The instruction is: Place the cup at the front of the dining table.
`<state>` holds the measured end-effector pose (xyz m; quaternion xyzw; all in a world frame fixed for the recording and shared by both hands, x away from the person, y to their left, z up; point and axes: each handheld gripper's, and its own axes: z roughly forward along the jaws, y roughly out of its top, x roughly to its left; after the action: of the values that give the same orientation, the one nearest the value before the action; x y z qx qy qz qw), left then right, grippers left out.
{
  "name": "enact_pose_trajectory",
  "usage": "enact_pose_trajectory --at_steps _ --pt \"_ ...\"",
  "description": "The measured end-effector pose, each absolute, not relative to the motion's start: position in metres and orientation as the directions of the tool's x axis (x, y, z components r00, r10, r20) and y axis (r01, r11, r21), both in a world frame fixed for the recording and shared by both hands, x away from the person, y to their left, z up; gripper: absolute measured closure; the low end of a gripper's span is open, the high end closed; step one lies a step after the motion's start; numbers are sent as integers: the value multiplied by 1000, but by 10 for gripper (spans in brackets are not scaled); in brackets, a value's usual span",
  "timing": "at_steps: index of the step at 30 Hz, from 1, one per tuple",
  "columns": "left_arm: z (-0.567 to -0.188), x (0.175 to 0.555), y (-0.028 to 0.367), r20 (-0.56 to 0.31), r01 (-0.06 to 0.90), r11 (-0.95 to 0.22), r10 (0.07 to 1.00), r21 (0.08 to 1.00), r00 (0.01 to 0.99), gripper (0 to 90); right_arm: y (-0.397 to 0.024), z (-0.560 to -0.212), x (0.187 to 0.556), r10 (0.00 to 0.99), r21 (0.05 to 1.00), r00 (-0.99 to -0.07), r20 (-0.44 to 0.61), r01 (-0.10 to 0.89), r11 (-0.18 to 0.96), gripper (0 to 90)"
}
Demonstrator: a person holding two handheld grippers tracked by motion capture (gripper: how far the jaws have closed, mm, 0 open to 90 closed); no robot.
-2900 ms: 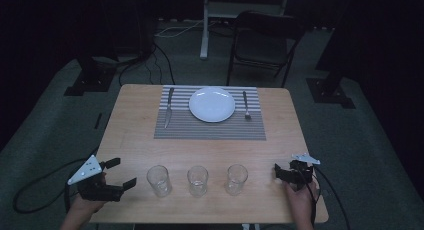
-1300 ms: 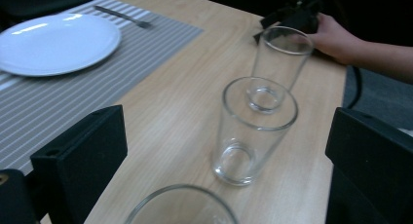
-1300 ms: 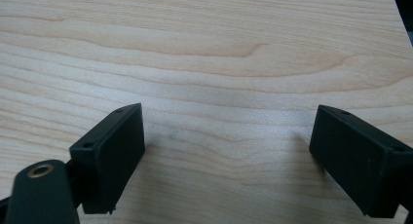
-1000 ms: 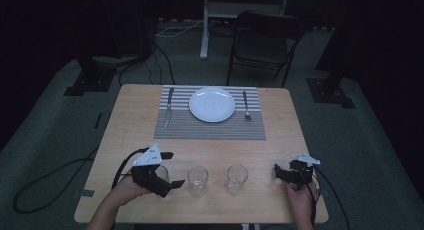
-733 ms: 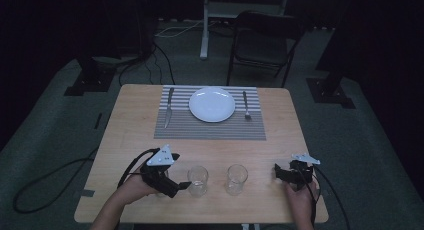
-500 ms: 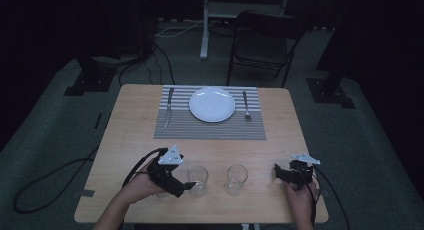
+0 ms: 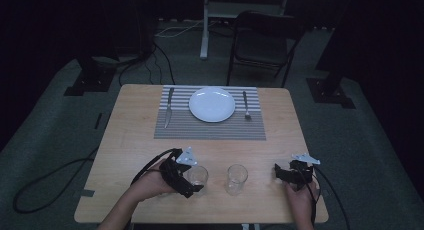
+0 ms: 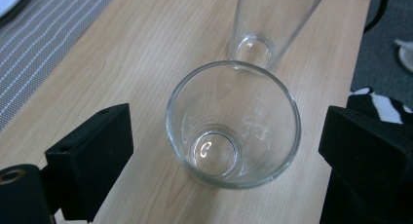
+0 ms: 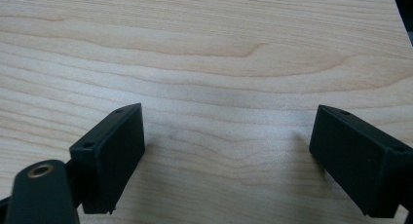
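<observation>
Glass (image 8: 233, 124) stood upright between the left hand-held gripper's (image 7: 189, 177) wide-spread jaws, untouched. Right hand-held gripper (image 7: 285, 174) rested, jaws wide, over bare tabletop (image 9: 243, 53).

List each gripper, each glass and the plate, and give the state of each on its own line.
Left gripper: open, jaws either side of the near glass, not touching.
Right gripper: open, over bare table.
Near glass: upright, empty.
Far glass: upright, empty.
Plate: empty, on the striped mat.
</observation>
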<state>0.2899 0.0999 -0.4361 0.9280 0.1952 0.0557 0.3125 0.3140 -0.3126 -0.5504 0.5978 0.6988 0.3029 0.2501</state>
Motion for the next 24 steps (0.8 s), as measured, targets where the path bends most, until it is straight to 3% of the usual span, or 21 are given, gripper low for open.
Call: enact_pose_trajectory --at_steps 11,13,22,24 --pt "-443 293 81 8 361 -768 430 530 903 81 -313 -550 314 987 722 -160 13 684 102 125" --pt "-443 293 80 9 362 -772 430 523 903 146 -313 -550 314 987 722 -160 13 684 102 125" --pt "-448 295 71 11 386 -805 438 451 899 149 -313 -550 314 987 722 -160 13 684 101 125" --pt "-448 295 71 10 379 -813 427 442 904 219 -313 -550 314 987 722 -160 13 684 101 125"
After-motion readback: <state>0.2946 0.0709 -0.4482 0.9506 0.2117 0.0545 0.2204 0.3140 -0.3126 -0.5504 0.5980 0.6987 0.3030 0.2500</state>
